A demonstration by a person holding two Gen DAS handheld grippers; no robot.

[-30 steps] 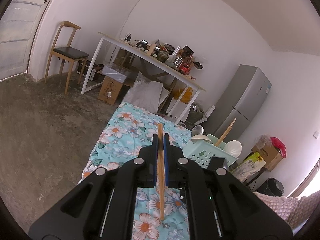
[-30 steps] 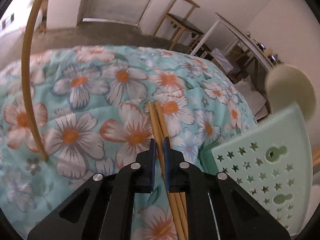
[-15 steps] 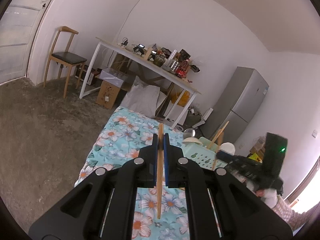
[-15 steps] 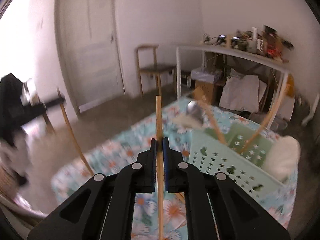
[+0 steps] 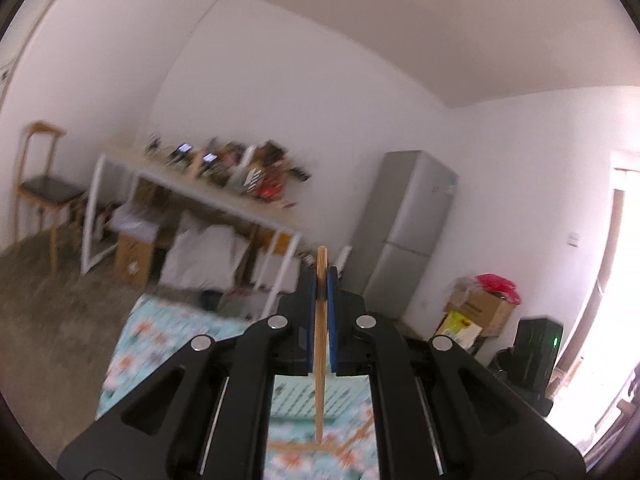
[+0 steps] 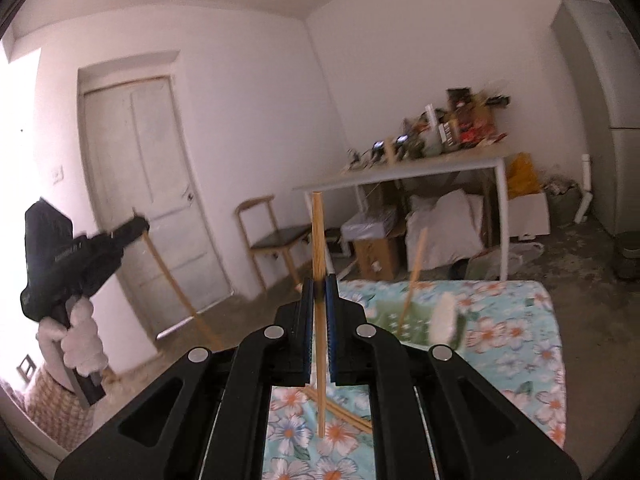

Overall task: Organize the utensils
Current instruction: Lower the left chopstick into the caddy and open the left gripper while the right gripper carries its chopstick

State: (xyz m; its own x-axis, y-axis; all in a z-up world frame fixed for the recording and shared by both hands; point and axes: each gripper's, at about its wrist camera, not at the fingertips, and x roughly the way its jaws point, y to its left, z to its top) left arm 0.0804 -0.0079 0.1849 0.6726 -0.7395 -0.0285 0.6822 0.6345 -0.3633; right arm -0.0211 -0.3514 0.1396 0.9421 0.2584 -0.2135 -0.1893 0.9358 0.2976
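My left gripper (image 5: 320, 280) is shut on a wooden chopstick (image 5: 320, 344), held upright above the floral cloth (image 5: 160, 332). The green basket (image 5: 320, 398) shows between its arms, with more chopsticks (image 5: 304, 446) lying on the cloth below. My right gripper (image 6: 319, 286) is shut on another wooden chopstick (image 6: 318, 248), also upright and lifted. In the right wrist view the green basket (image 6: 416, 316) holds a chopstick (image 6: 414, 276) and a white spoon (image 6: 444, 320). Loose chopsticks (image 6: 344, 412) lie on the floral cloth (image 6: 512, 340). The left gripper (image 6: 80, 256) with its chopstick appears at left.
A white table (image 5: 224, 200) cluttered with items stands behind the cloth, with boxes and bags under it. A wooden chair (image 5: 40, 188) is at left, a grey fridge (image 5: 404, 232) at right. A white door (image 6: 148, 200) is in the right wrist view.
Both grippers have risen and tilted up, each still holding its chopstick. The right one lifted its chopstick off the cloth a second ago. The views are blurred by motion.
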